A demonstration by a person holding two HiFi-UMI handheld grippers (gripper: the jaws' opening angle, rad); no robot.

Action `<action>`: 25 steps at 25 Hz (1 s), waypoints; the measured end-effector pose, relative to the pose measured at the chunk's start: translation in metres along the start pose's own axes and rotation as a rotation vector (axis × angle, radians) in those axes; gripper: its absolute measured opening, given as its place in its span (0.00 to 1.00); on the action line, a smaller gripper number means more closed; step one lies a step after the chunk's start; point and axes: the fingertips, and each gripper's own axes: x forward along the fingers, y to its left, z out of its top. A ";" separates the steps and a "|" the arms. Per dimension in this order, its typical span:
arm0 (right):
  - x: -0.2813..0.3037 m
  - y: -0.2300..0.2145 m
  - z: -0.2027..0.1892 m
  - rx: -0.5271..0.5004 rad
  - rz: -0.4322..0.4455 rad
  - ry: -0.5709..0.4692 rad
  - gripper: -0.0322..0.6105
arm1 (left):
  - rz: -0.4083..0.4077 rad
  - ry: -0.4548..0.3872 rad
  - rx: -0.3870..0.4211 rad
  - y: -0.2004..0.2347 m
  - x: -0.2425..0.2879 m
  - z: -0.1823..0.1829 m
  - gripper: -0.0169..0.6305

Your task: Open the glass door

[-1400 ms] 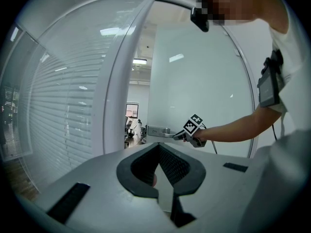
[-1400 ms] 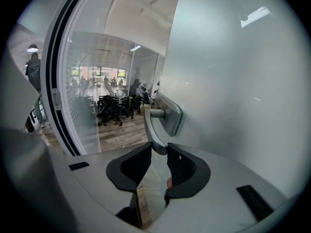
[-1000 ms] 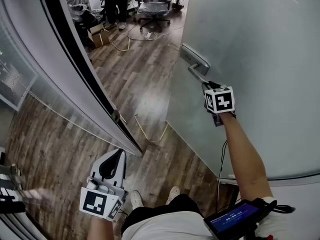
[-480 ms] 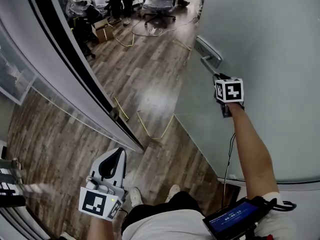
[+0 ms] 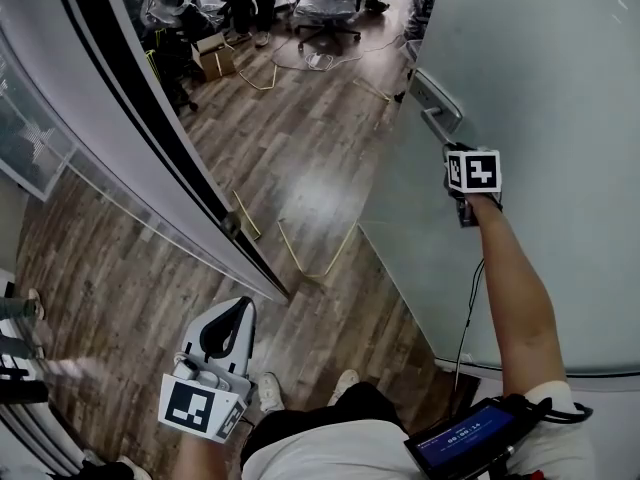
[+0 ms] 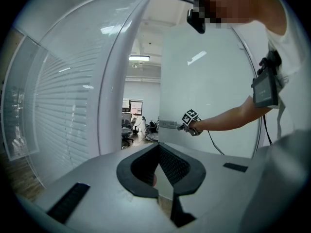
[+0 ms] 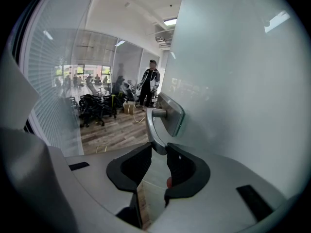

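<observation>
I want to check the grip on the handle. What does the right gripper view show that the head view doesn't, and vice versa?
Only the right gripper view: the right gripper with its jaws closed on the end of the door handle. Only the head view: the left gripper held low with nothing in it, the forearm screen, and the person's shoes. Both: the glass door, the door handle and the wooden floor.

A wooden floor (image 5: 290, 158) carries a grey office chair (image 5: 328, 8), a cardboard box (image 5: 220, 60) and loose cables (image 5: 318, 63); a person (image 7: 149, 85) stands near the box.
</observation>
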 end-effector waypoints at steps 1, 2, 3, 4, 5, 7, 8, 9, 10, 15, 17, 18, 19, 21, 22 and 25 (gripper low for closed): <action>0.001 -0.003 0.000 0.005 -0.002 0.001 0.21 | 0.004 -0.001 0.001 -0.001 0.000 0.000 0.03; 0.002 -0.007 -0.001 0.011 -0.003 0.002 0.21 | 0.007 -0.001 0.001 -0.002 0.000 0.000 0.03; 0.003 -0.010 -0.001 0.016 -0.004 0.003 0.21 | 0.010 0.000 0.002 -0.004 0.001 -0.001 0.03; 0.004 -0.013 -0.001 0.023 -0.005 0.003 0.21 | 0.012 0.002 0.002 -0.005 0.001 -0.001 0.03; 0.005 -0.015 -0.001 0.031 -0.005 0.002 0.21 | 0.015 0.004 0.003 -0.005 0.002 -0.001 0.03; 0.008 -0.019 -0.001 0.055 -0.008 -0.004 0.21 | 0.017 0.011 0.006 -0.006 0.004 -0.002 0.03; 0.009 -0.021 -0.001 0.063 -0.011 -0.010 0.21 | 0.018 0.015 0.009 -0.006 0.004 -0.003 0.03; 0.008 -0.022 -0.001 0.063 -0.018 -0.019 0.21 | 0.017 0.016 0.011 -0.006 0.004 -0.002 0.03; 0.006 -0.024 0.001 0.057 -0.028 -0.034 0.21 | 0.015 0.016 0.014 -0.007 0.004 -0.001 0.03; -0.020 -0.029 0.025 0.040 -0.053 -0.165 0.21 | 0.002 0.002 0.019 -0.006 0.003 0.006 0.03; -0.041 -0.022 0.039 0.032 -0.053 -0.225 0.21 | -0.008 -0.005 0.016 -0.005 0.001 0.008 0.03; -0.053 -0.017 0.047 0.025 -0.054 -0.255 0.21 | -0.016 -0.009 0.015 -0.004 -0.001 0.009 0.03; -0.066 -0.012 0.055 0.019 -0.054 -0.284 0.21 | -0.024 -0.013 0.016 -0.003 -0.002 0.010 0.03; -0.089 -0.003 0.069 0.013 -0.051 -0.340 0.21 | -0.040 -0.022 0.018 -0.003 -0.003 0.012 0.03; -0.100 0.000 0.075 0.013 -0.048 -0.368 0.21 | -0.047 -0.027 0.020 -0.003 -0.003 0.013 0.03; -0.140 0.011 0.088 0.024 -0.046 -0.451 0.21 | -0.069 -0.039 0.025 -0.006 -0.004 0.016 0.03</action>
